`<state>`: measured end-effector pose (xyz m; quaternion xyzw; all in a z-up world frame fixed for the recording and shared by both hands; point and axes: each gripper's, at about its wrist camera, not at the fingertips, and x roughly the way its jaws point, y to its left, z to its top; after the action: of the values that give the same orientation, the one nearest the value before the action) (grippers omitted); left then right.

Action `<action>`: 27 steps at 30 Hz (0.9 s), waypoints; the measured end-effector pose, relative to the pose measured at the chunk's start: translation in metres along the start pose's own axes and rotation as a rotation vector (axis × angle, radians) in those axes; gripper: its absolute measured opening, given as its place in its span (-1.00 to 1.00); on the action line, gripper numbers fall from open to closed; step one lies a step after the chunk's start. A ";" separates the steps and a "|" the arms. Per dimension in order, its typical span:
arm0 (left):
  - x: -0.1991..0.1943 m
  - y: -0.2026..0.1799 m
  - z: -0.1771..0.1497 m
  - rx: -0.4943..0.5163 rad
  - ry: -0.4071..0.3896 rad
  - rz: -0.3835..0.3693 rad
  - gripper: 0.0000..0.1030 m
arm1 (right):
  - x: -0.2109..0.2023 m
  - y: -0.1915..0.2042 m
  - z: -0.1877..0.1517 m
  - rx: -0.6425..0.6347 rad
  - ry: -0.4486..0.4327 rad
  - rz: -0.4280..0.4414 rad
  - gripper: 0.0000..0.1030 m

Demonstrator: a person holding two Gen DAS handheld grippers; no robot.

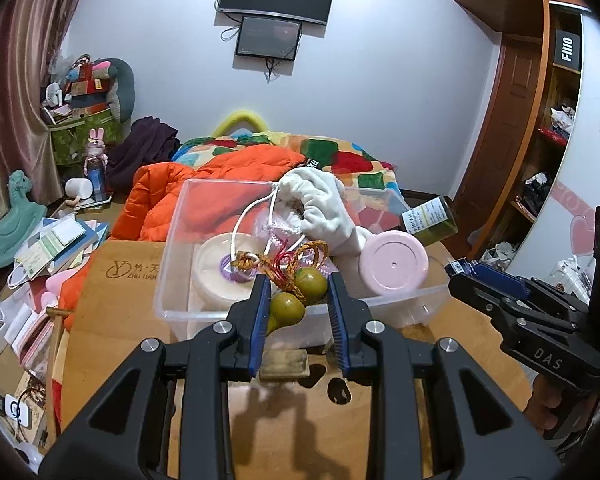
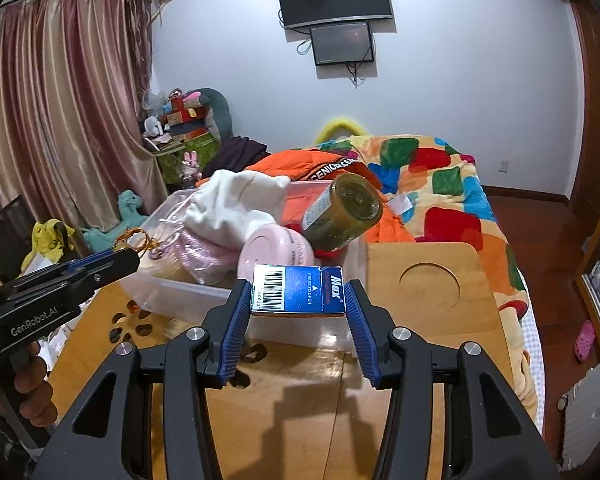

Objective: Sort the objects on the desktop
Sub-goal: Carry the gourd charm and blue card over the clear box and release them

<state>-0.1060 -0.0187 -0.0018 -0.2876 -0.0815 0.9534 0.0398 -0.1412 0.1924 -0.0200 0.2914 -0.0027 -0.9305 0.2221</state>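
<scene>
Left tool (image 1: pixel 298 300): clamped on green gourd charm (image 1: pixel 296 298), above near rim of clear bin (image 1: pixel 172 264).
Right tool (image 2: pixel 298 300): clamped on blue Max box (image 2: pixel 298 290), just short of bin (image 2: pixel 160 284), over wooden counter (image 2: pixel 420 320).
Bin contents: heaped; cream jar (image 1: pixel 220 270), pink jar (image 1: pixel 392 264), white pouch (image 1: pixel 320 200).
Risk, bottle: olive bottle (image 2: pixel 340 212) tilted on pile; likely to roll out if nudged.
Risk, cord: gourd's braided cord (image 1: pixel 276 258) may snag on pouch drawstring.
Hidden: bin floor, box contents, bottle label too small to read.

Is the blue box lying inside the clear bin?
No, the right gripper holds the blue box in front of the bin.
</scene>
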 end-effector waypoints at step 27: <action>0.032 -0.003 0.004 0.007 0.067 -0.010 -0.48 | 0.026 0.009 0.005 -0.077 0.036 -0.036 -0.14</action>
<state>-0.1352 -0.0123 -0.0151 -0.3188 -0.0781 0.9434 0.0483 -0.1595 0.1730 -0.0288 0.2993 0.0424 -0.9284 0.2162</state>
